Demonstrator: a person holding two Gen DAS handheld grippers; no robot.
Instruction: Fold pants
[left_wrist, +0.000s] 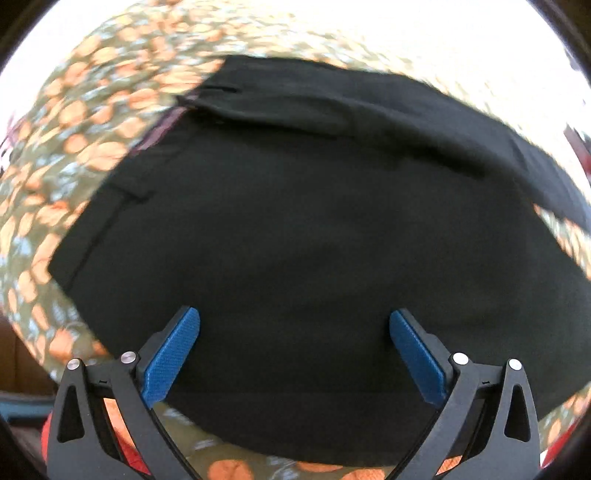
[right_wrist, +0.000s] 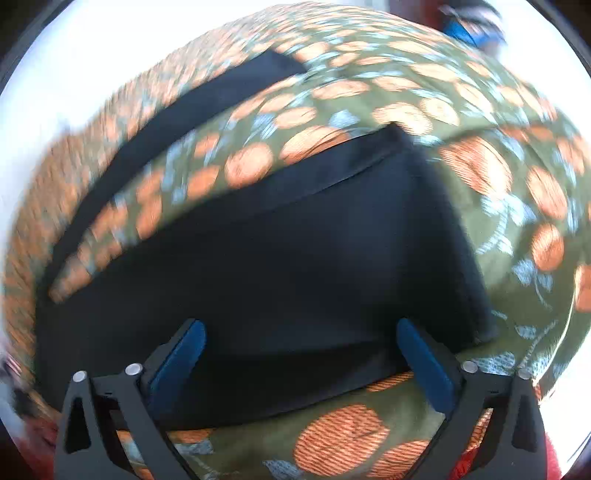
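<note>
Below both cameras lie the black pants (left_wrist: 295, 229), spread on a green cloth (left_wrist: 74, 122) printed with orange pumpkins and pale blue leaves. What carries the cloth cannot be told.

From the left wrist view, the pants fill the centre and right of the frame. A folded layer runs as a thick band across the upper part, from the upper left toward the right edge. Along the left edge of the garment a strip of purplish lining shows near the upper left, with a seam or belt loop just below it. The left tongs (left_wrist: 294, 350) stand spread wide at the bottom of the frame, blue pads (left_wrist: 173, 354) apart, with only dark fabric seen between them and nothing pinched.

From the right wrist view, the pants (right_wrist: 277, 266) lie across the middle, their squared end reaching the right of centre. A second narrow dark strip curves through the upper left, parted from the main piece by a band of the cloth (right_wrist: 498, 177). The right tongs (right_wrist: 301, 354) are likewise spread wide at the bottom, gripping nothing, over the lower edge of the fabric. Both views are smeared by motion blur.
</note>
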